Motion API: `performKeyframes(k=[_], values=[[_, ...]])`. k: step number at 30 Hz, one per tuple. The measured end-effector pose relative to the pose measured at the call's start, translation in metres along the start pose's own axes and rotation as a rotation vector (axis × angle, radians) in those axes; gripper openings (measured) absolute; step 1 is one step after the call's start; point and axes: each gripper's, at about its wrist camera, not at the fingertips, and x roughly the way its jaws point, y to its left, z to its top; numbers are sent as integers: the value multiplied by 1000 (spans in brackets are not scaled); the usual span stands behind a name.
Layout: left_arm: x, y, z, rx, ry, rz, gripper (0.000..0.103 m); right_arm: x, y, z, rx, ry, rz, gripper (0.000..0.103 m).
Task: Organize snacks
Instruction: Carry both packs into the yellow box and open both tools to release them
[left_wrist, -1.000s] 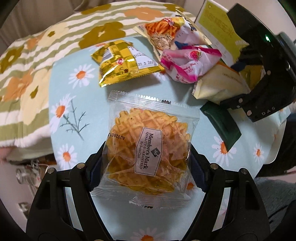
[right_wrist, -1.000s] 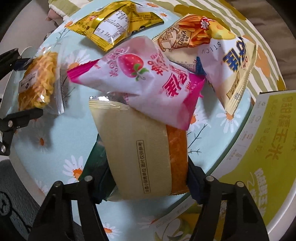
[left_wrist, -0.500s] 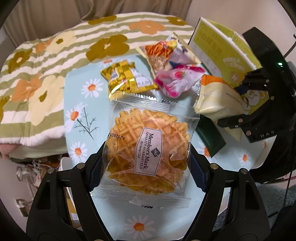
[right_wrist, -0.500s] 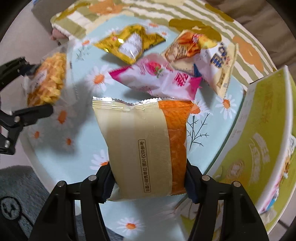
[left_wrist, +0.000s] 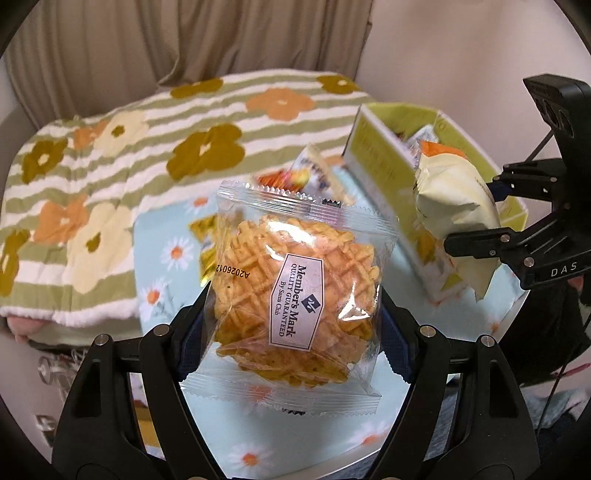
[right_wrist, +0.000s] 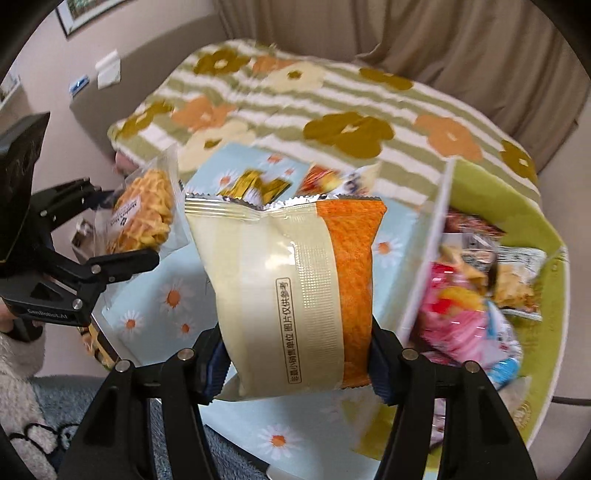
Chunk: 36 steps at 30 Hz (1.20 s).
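My left gripper (left_wrist: 291, 299) is shut on a clear-wrapped waffle pack (left_wrist: 295, 280), held up over the daisy-print table (left_wrist: 162, 266). The right wrist view shows the same gripper (right_wrist: 129, 225) and waffle pack (right_wrist: 144, 214) at the left. My right gripper (right_wrist: 295, 358) is shut on a cream and orange packet (right_wrist: 288, 280), its pads pressing both sides. From the left wrist view, that gripper (left_wrist: 491, 210) and its packet (left_wrist: 450, 199) hang beside the yellow-green box (left_wrist: 380, 155). The box (right_wrist: 546, 332) holds several snack packs, among them a pink one (right_wrist: 461, 321).
A gold packet (right_wrist: 255, 188) and an orange and white bag (right_wrist: 332, 177) lie on the table (right_wrist: 155, 306), partly hidden behind the held packs. A striped flower blanket (left_wrist: 147, 147) covers the bed behind. A fluffy white sleeve (right_wrist: 14, 387) shows at the lower left.
Both grippers have risen with their packs, so the table looks smaller and farther. The right gripper has tilted up, and the inside of the box has come into its view.
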Motion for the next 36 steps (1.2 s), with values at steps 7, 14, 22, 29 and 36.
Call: performKeyframes(k=[7, 14, 22, 29, 36], values=[[1, -64, 44, -13, -61, -21, 76, -50, -63, -17, 82, -66, -38, 58], [24, -144, 83, -16, -76, -73, 76, -81, -129, -43, 144, -102, -75, 58], [70, -212, 99, -67, -34, -96, 76, -86, -186, -66, 223, -117, -52, 58], [105, -233, 92, -85, 32, -95, 76, -80, -211, -73, 293, -126, -41, 58], [116, -239, 87, -55, 63, -88, 103, -74, -223, -75, 341, -122, -34, 58]])
